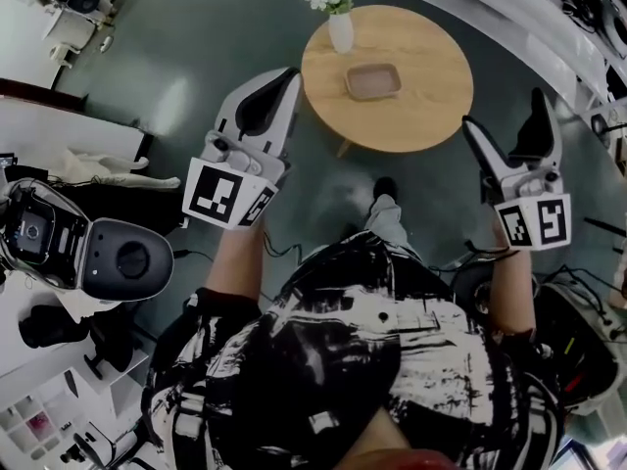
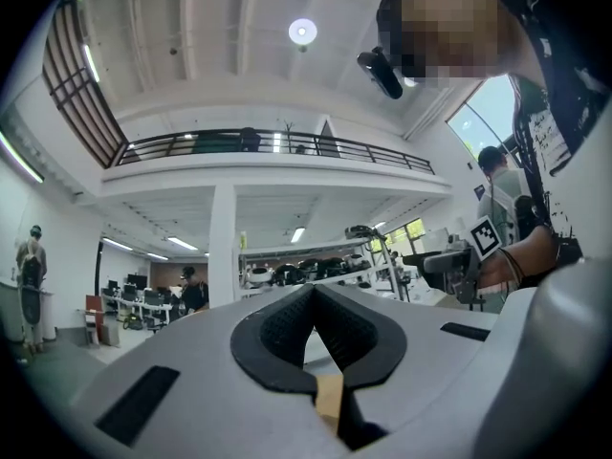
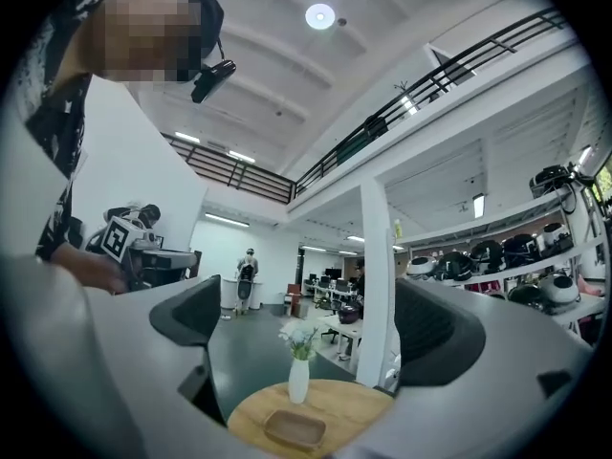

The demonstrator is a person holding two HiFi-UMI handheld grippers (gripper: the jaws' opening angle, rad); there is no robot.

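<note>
Head view: left gripper [image 1: 284, 76] pressed together, empty, just short of the round wooden table [image 1: 431, 86]; right gripper [image 1: 505, 116] spread wide, facing flower vase [image 1: 341, 32] and wooden tray [image 1: 373, 81].

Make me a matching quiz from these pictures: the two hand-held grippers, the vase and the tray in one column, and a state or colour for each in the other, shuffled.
1 left hand-held gripper
2 right hand-held gripper
3 vase
4 tray

A brown
B jaws apart
C white
D jaws together

Pairs: 1-D, 2-B, 3-C, 4-A
</note>
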